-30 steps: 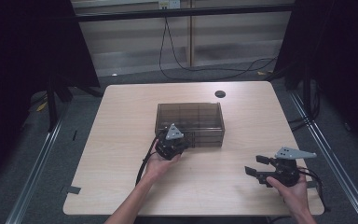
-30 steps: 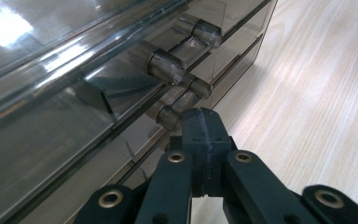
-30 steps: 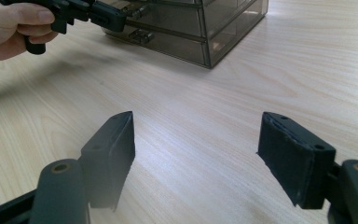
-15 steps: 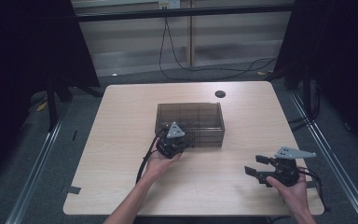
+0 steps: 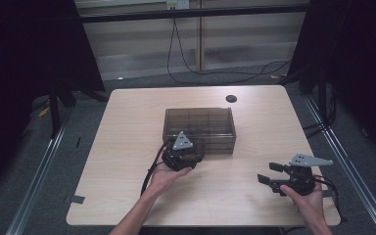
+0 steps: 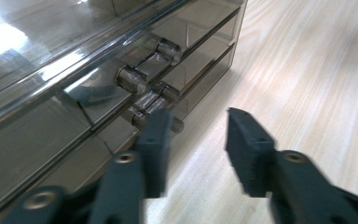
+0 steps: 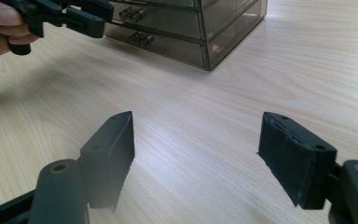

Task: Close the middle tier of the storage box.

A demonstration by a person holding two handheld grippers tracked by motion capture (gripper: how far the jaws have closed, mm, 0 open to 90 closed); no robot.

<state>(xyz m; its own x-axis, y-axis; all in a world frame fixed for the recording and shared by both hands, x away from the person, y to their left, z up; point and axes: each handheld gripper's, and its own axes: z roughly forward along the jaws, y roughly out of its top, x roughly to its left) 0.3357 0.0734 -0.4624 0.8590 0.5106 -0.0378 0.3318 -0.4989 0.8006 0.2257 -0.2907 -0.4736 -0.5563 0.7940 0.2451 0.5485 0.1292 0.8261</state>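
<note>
Left gripper (image 6: 198,151) just popped its jaws apart, nothing between them, hanging right at the lower drawer handle (image 6: 156,105) of the smoky plastic drawer box (image 5: 199,128) mid-surface, probably lining up a pull. Right gripper (image 7: 196,158) spread wide, empty, parked low near the wooden surface (image 5: 127,147) edge, likely just waiting.

The high view looked forward and down from above the person's side, taking in the whole bench (image 5: 127,122) from some way off. The left gripper view sat very close to the smoky drawer box (image 6: 74,70), facing its front at a slant, its near edges somewhat blurred. The right gripper view rode low over the bench, well back, facing the same drawer box (image 7: 191,28) across bare wood. All three shared that box; the right gripper view also caught the left gripper (image 7: 60,14).
</note>
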